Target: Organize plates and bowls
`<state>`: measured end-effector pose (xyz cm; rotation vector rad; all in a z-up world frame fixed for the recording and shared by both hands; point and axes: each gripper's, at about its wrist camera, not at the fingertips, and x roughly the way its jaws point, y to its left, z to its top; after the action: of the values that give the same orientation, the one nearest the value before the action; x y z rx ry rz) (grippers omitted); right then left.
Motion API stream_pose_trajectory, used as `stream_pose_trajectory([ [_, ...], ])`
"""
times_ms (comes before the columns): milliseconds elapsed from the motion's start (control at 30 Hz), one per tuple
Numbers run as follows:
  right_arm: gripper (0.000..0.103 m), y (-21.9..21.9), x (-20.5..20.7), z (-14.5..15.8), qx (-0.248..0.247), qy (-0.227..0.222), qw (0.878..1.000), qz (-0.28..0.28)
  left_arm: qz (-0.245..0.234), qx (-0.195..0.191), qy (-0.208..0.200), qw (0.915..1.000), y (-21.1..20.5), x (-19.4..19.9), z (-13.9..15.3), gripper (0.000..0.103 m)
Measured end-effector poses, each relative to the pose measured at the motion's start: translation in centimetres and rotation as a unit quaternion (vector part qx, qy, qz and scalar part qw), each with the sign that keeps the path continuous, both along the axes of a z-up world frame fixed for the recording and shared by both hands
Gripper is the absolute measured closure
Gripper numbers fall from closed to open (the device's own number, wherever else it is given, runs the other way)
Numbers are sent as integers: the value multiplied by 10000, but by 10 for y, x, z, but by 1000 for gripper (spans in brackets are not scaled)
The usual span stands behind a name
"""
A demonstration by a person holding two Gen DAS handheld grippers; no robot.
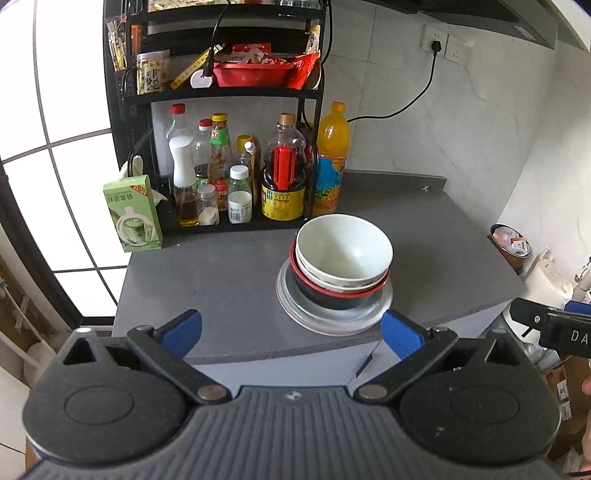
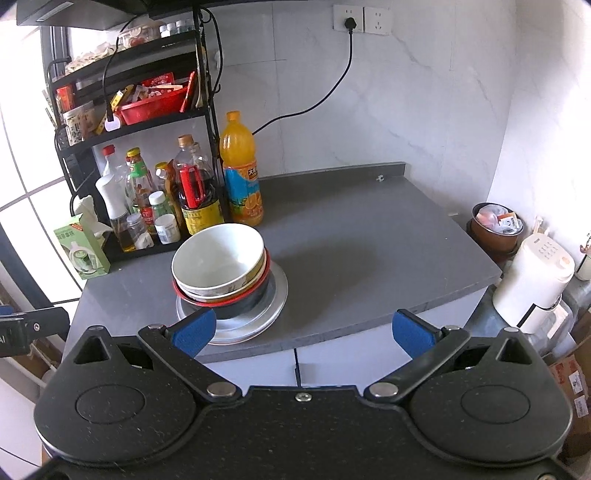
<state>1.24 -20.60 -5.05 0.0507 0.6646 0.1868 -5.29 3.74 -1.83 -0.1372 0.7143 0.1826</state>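
**Both grippers spread wide and empty at counter edge, dish stack ahead**

Left gripper (image 1: 291,334): jaws wide apart, nothing between the blue pads (image 1: 184,330). Right gripper (image 2: 303,332): same, fully spread, holding nothing. Both hang off the near edge of the counter, above the cabinet front.

Dish stack: white bowl (image 1: 343,245) on top, nested in a second pale bowl, that in a black bowl with red rim (image 1: 332,297), all on a metal plate (image 1: 295,312) resting on the grey countertop (image 1: 221,273). From the left gripper, the stack sits ahead, just inside its right finger; plate rim close to that pad. From the right gripper, the stack (image 2: 221,258) is ahead and left, its left pad overlapping the plate's near edge in view; contact cannot be told.

Surface: matte grey slab, mostly bare to the right of the stack. Back left of both jaws: black wire rack (image 1: 125,96) with sauce and oil bottles, red basket on upper shelf. Orange drink bottle (image 2: 240,170) beside the rack, just behind the stack. Green tissue box (image 1: 133,214) at far left. Marble-look wall, wall socket (image 2: 349,18) with black cord plugged in. Bright window at left. Off the counter's right end: white kettle (image 2: 535,280) and a brown pot of packets (image 2: 495,225).
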Motion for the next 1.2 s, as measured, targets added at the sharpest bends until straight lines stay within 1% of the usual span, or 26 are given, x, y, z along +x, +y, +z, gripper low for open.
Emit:
stream_pose_trajectory([
  [233, 1, -6, -7, 1, -9, -58, 9999, -108, -109, -20, 53, 9999, -7, -9, -3, 1],
  [300, 3, -8, -8, 1, 24, -38, 10000, -69, -111, -15, 71, 9999, -9, -10, -3, 1],
  [400, 3, -9, -10, -2, -15, 4, 10000, -28, -93, -56, 35, 9999, -12, -11, -3, 1],
  [500, 3, -10, -10, -5, -17, 60, 10000, 34, -121, 49, 33, 9999, -18, -11, -4, 1],
  [733, 3, -9, -9, -8, -85, 49, 9997, 218, -135, 54, 69, 9999, -29, -9, -6, 1],
  [900, 2, -11, -6, -8, -66, 63, 9997, 208, -124, 79, 73, 9999, -33, -7, -7, 1],
  [1000, 2, -12, -6, -9, -60, 64, 9998, 181, -101, -10, 66, 9999, -32, -7, -6, 1],
  [1067, 1, -13, -5, -9, -84, 59, 9998, 176, -68, 30, 65, 10000, -33, -7, -6, 1],
  [1200, 1, -13, -3, -9, -97, 60, 9998, 170, -50, -11, 56, 10000, -32, -5, -5, 1],
])
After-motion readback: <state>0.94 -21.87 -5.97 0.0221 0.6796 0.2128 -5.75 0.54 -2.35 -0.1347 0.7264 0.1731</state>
